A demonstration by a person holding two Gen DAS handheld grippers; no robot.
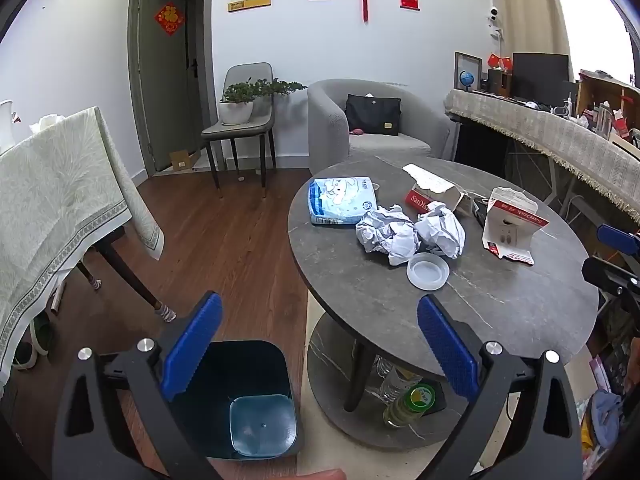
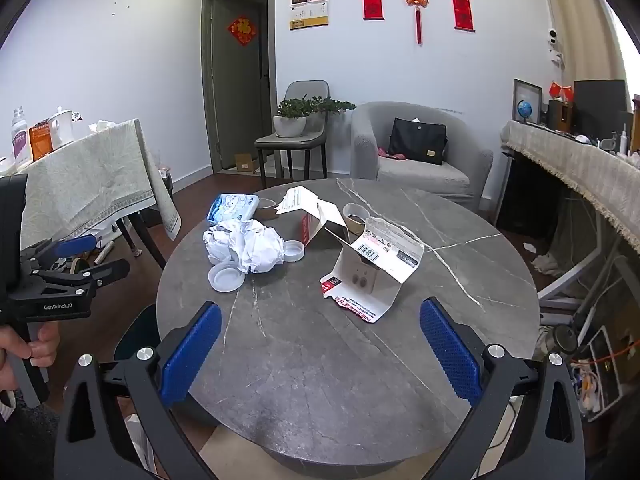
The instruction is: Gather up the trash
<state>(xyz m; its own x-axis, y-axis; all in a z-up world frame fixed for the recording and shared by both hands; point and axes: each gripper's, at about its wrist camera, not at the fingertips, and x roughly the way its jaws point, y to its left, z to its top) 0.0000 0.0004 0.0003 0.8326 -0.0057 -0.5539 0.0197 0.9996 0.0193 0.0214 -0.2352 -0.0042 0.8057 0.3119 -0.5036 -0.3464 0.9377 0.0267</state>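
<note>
Both pairs of blue-padded fingers stand spread wide with nothing between them. On the left, the left gripper (image 1: pixel 319 354) hangs over the floor beside the round grey table (image 1: pixel 500 312), its gap framing the dark trash bin (image 1: pixel 240 400), which stands open-topped on the wood floor just left of the table's base. The right gripper (image 2: pixel 320 356) hovers above the near edge of the table (image 2: pixel 320 380), apart from everything on it.

Across the tabletop from left to right lie a blue tissue pack (image 2: pixel 233 207), two crumpled white paper balls (image 2: pixel 244 246) touching each other, and a clear plastic lid (image 2: pixel 226 277) just in front of them, with a second lid (image 2: pixel 293 250) at their right. Further right sits torn SanDisk card packaging (image 2: pixel 372 276), folded open and standing tilted, with a small brown cup (image 2: pixel 355 217) behind it.
</note>
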